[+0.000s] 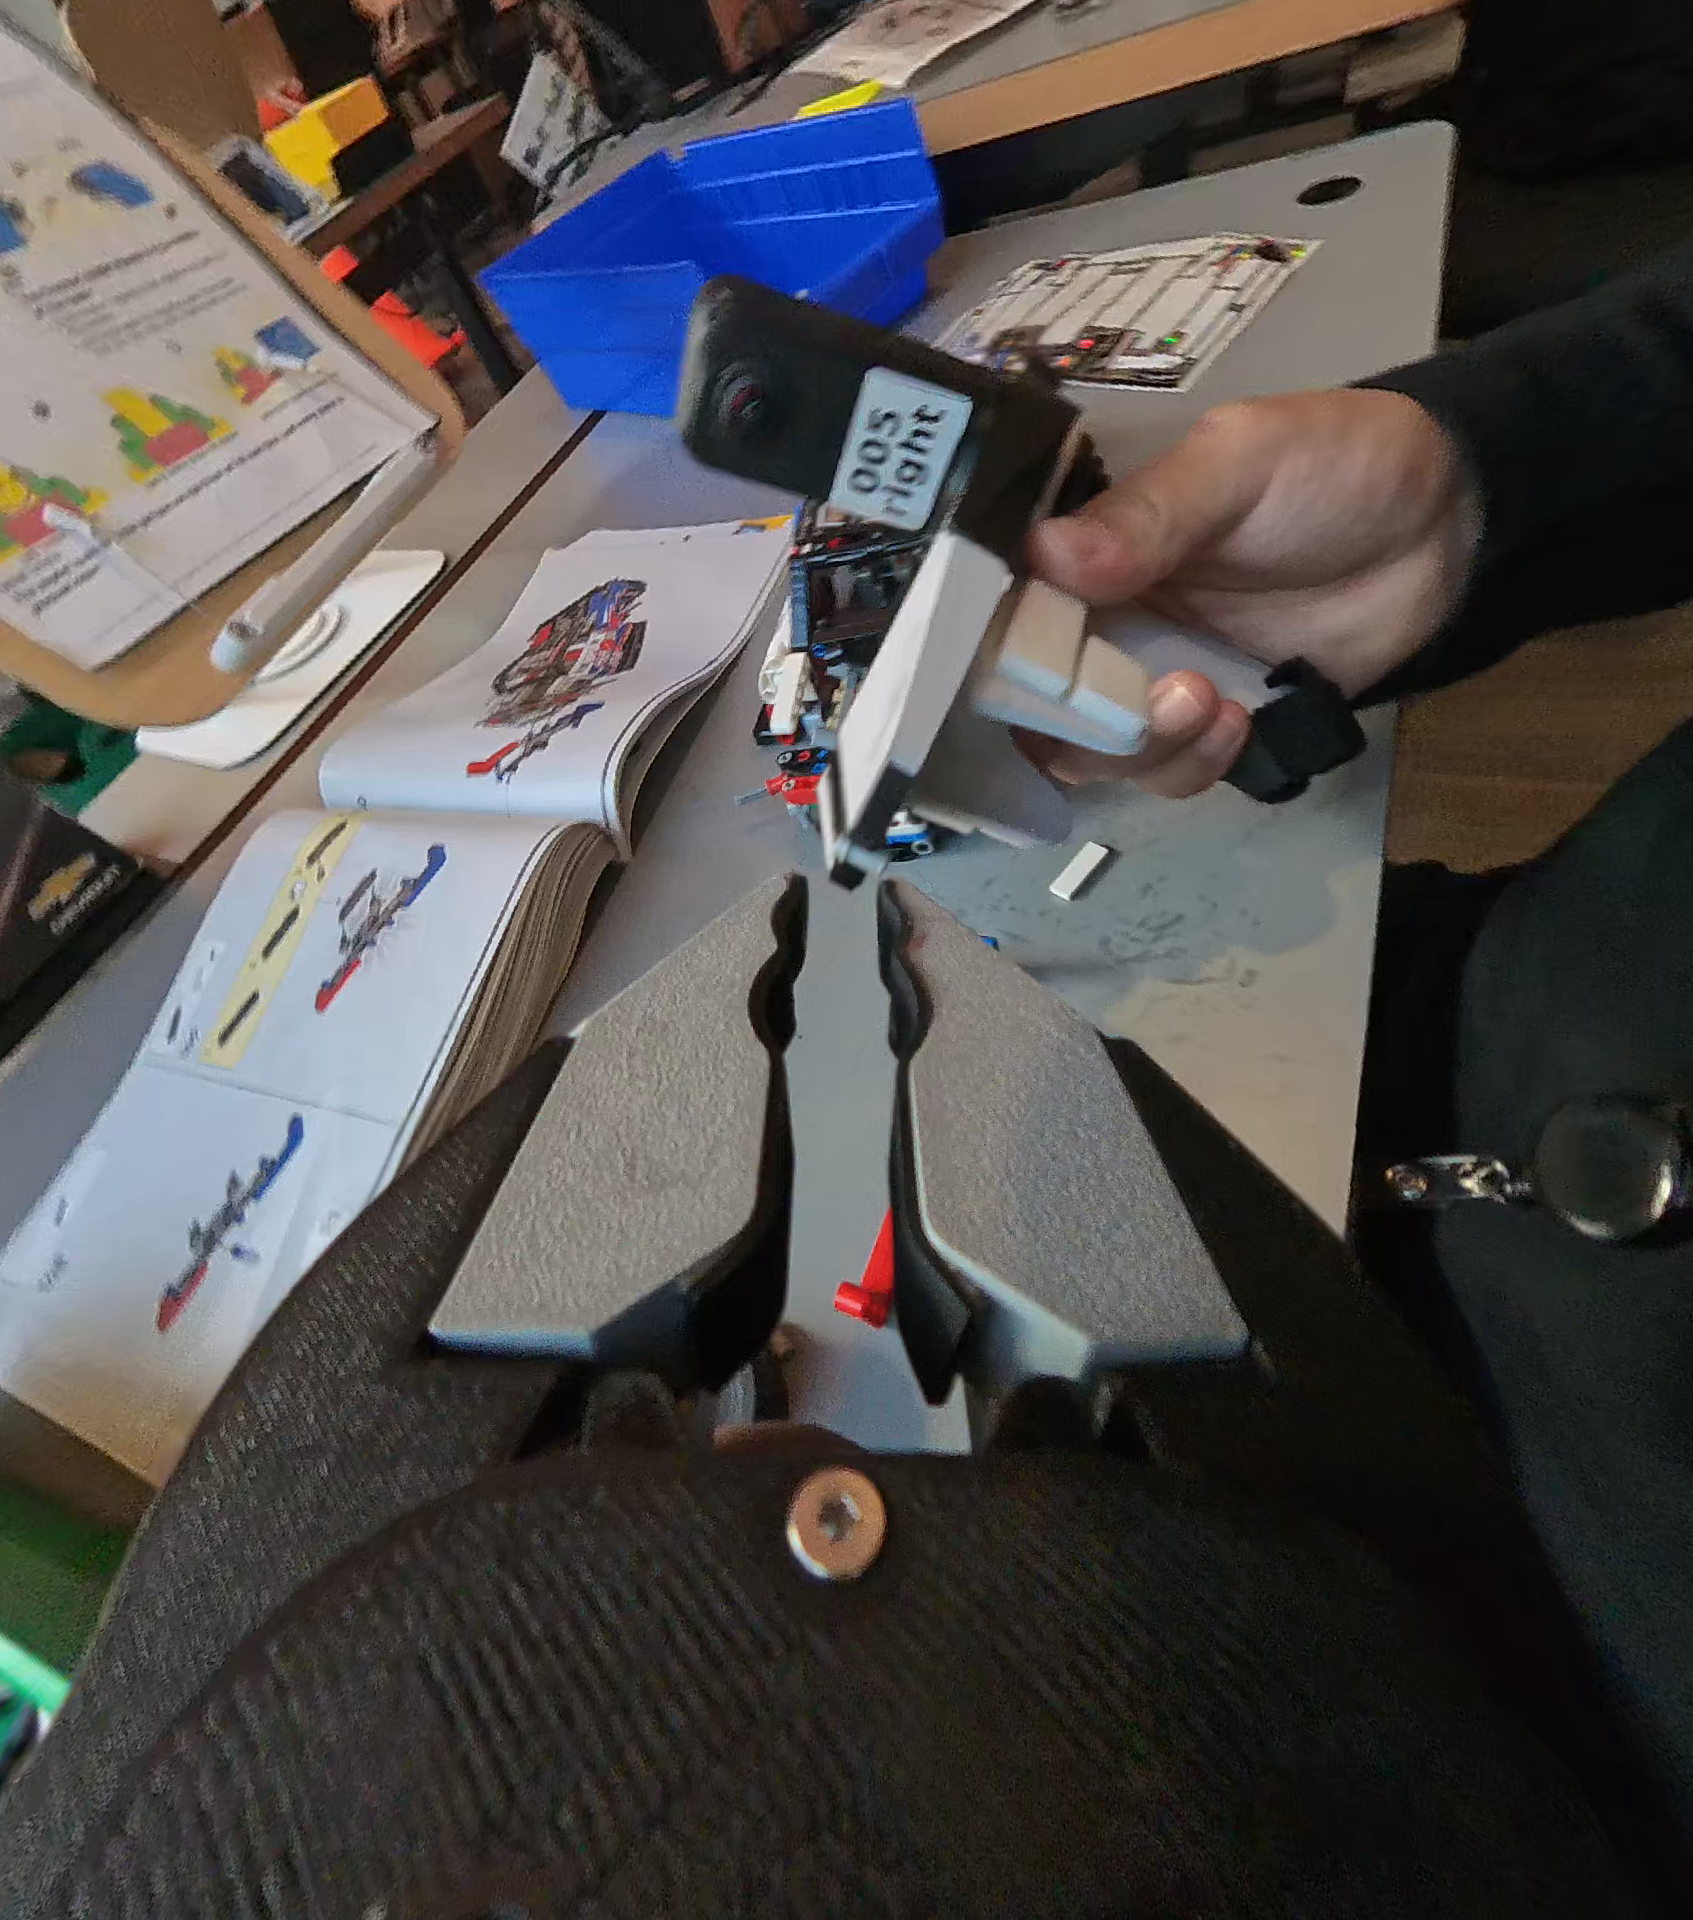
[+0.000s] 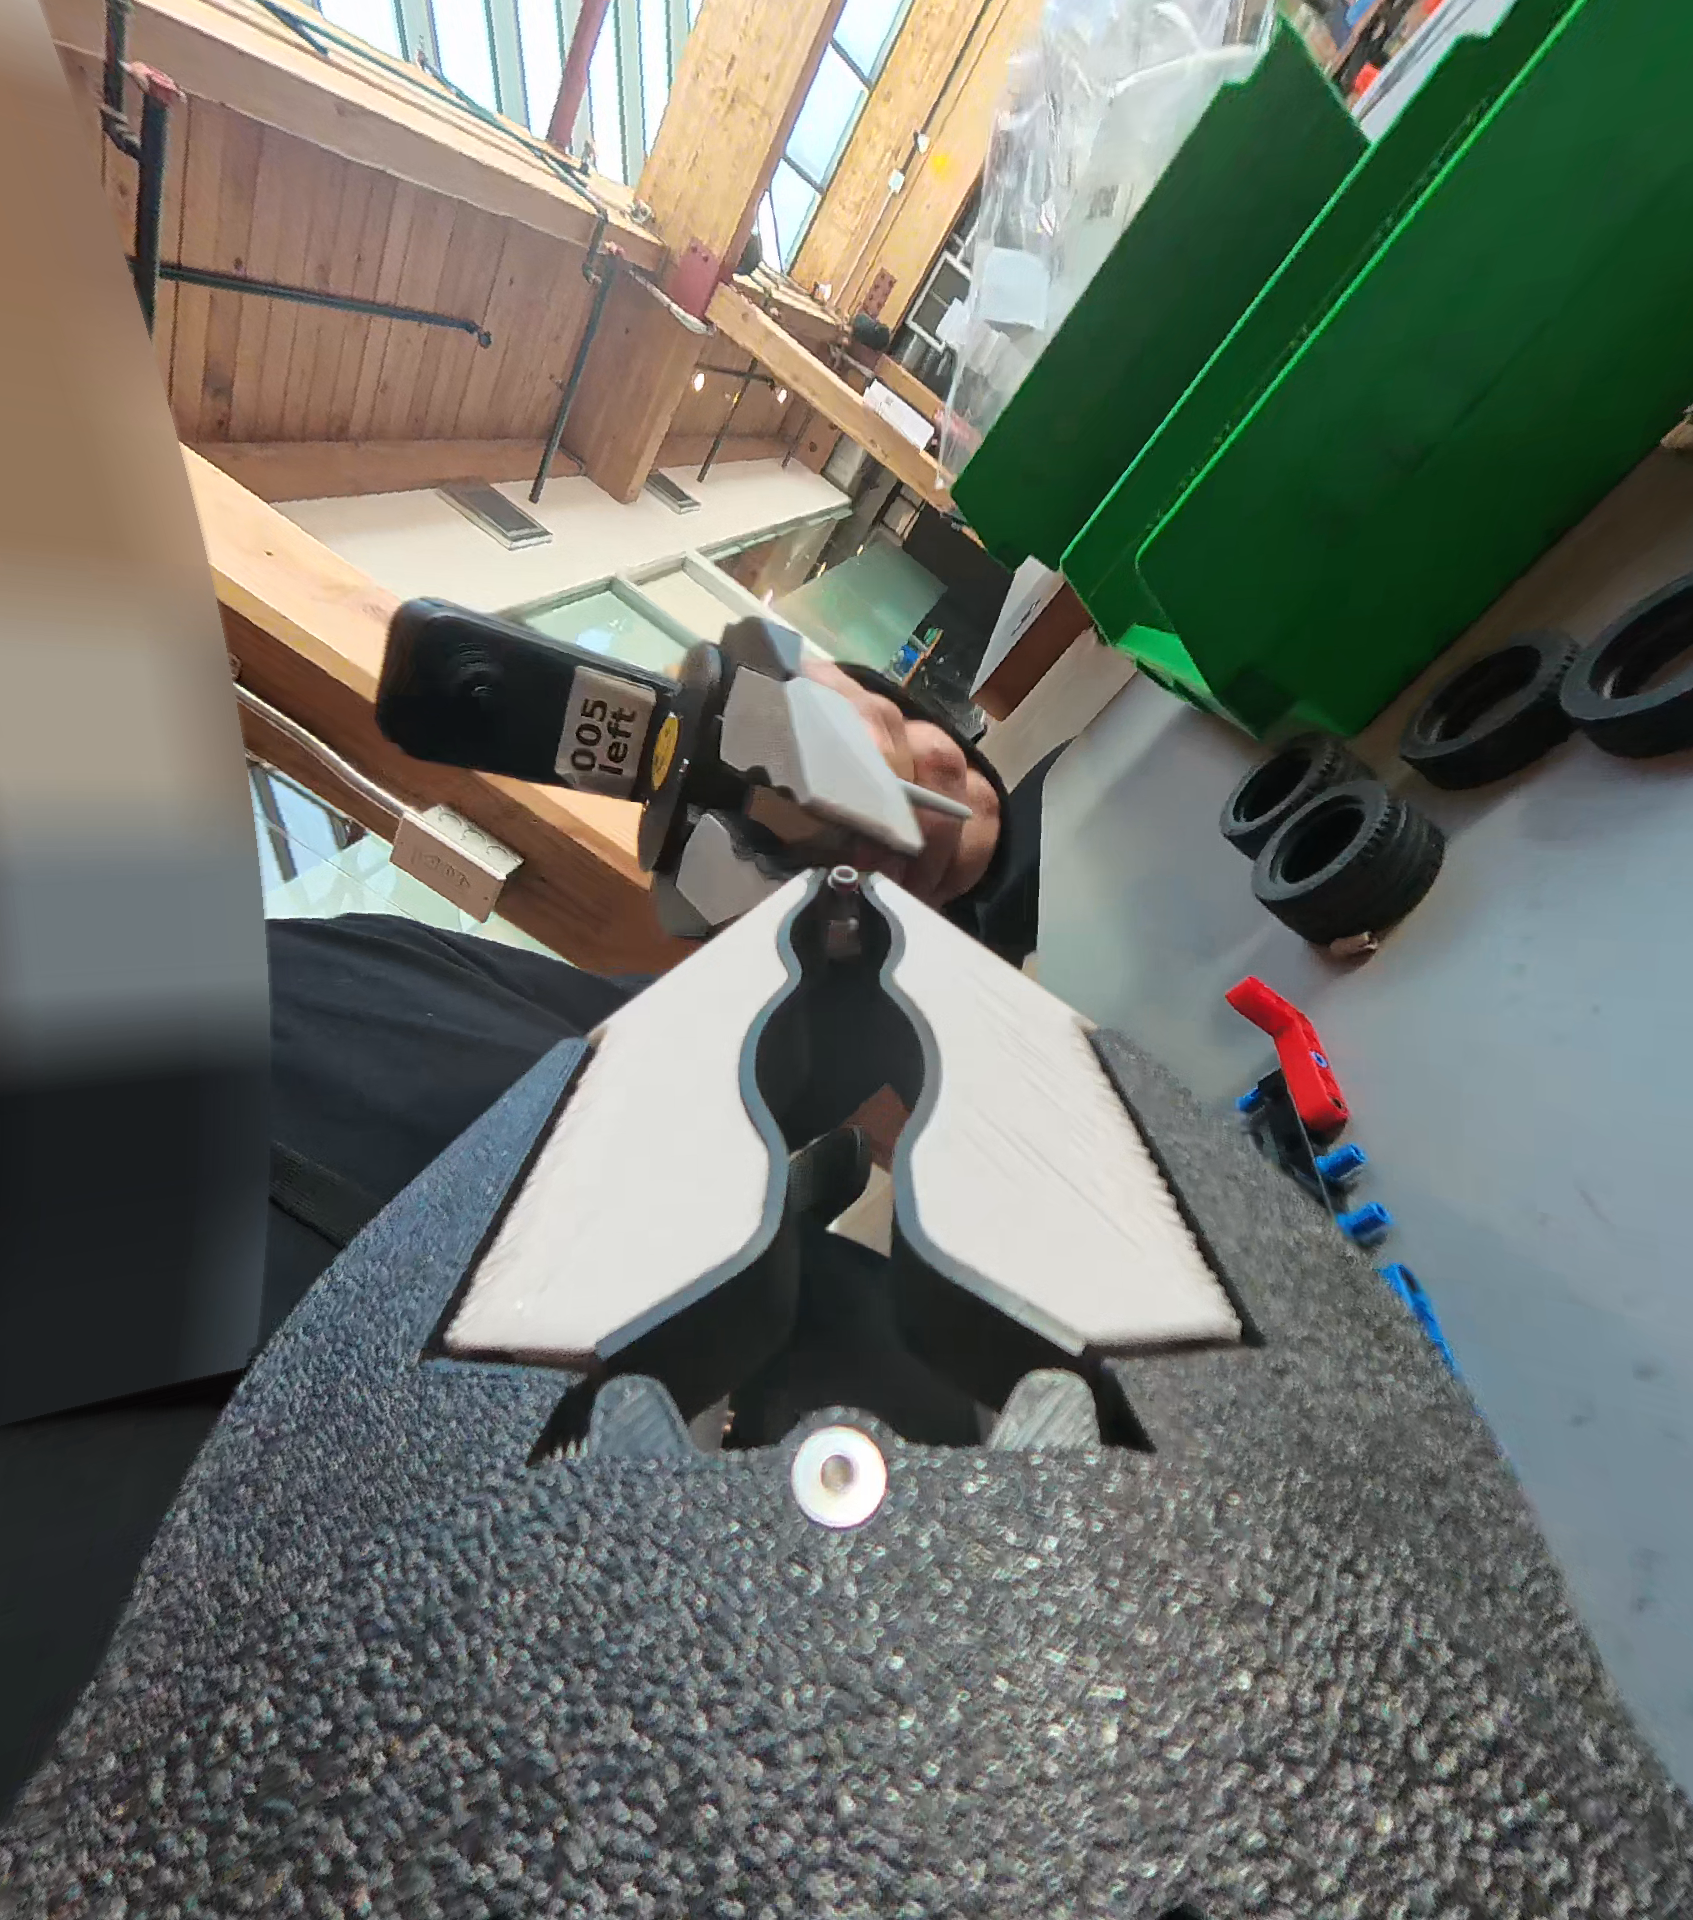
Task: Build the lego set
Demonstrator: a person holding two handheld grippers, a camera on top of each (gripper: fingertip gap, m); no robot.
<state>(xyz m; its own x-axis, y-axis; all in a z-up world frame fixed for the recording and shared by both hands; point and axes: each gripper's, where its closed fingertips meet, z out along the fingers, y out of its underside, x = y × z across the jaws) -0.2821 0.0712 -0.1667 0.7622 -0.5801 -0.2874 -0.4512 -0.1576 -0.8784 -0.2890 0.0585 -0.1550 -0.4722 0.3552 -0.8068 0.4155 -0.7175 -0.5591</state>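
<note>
My right gripper [image 2: 840, 896] is shut on a small dark pin [image 2: 840, 883] pinched at its tips. My left gripper [image 1: 844, 902] is held tip to tip with it, its jaws nearly closed. In the right wrist view the left gripper [image 2: 909, 831] shows a thin grey axle [image 2: 937, 803] sticking out past its tips. The right gripper [image 1: 847, 868] hangs just ahead of my left fingertips, held by a hand [image 1: 1257, 540]. The part-built lego model [image 1: 800, 665] stands on the grey table [image 1: 1237, 1039] behind it, partly hidden.
An open instruction booklet [image 1: 447, 862] lies to the left, with blue bins [image 1: 717, 249] behind. A white bar [image 1: 1081, 871] and a red piece [image 1: 863, 1294] lie on the table. Green bins [image 2: 1444, 416], black tyres [image 2: 1341, 842], a red piece [image 2: 1289, 1060] and blue pins [image 2: 1361, 1221] are nearby. The tips of both grippers are at nearly the same place.
</note>
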